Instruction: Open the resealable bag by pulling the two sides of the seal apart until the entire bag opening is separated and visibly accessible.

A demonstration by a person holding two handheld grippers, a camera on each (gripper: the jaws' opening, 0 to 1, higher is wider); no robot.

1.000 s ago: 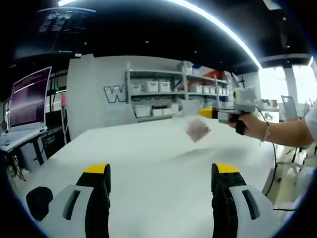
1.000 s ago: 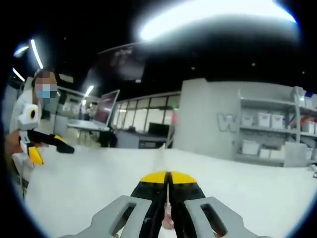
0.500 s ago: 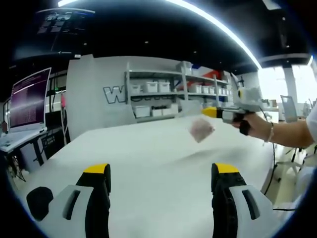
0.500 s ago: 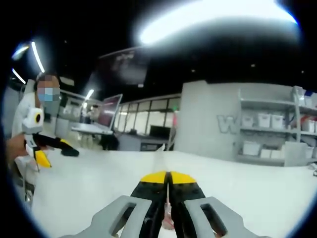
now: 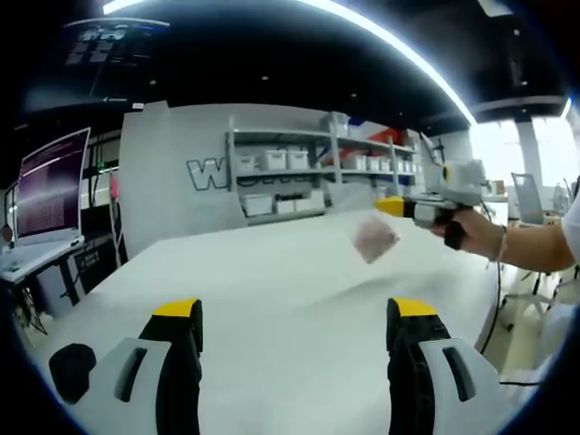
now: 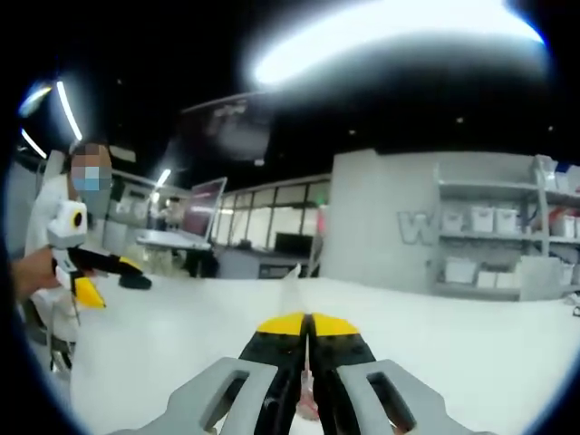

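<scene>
White worktop [image 5: 272,290] stretches out ahead of you, with grey shelves [image 5: 308,172] of white bins against the far wall and a lit monitor [image 5: 50,186] off to one side.

In the left gripper view, your left gripper [image 5: 294,326] hangs over the worktop with its fingers [image 5: 177,313] spread wide and nothing between them. It holds nothing. Across the worktop in that view, your right gripper [image 5: 391,207] is held up in your hand [image 5: 476,237], its yellow tips pointing inward. The bag [image 5: 374,239] hangs from those tips, clear of the worktop, a small translucent pouch with something pinkish inside. It is tilted, one corner lowest.

In the right gripper view, your right gripper [image 6: 308,328] has its fingers [image 6: 283,324] pressed together, yellow tips meeting, and a thin edge of the bag [image 6: 305,381] is pinched in the seam between them. A pale sliver of the bag rises above the tips. Your left gripper [image 6: 113,276] shows at the far side of that view, held in your hand [image 6: 32,272], fingers apart, well away from the bag.

Whether the seal is parted at all is too small to tell.
</scene>
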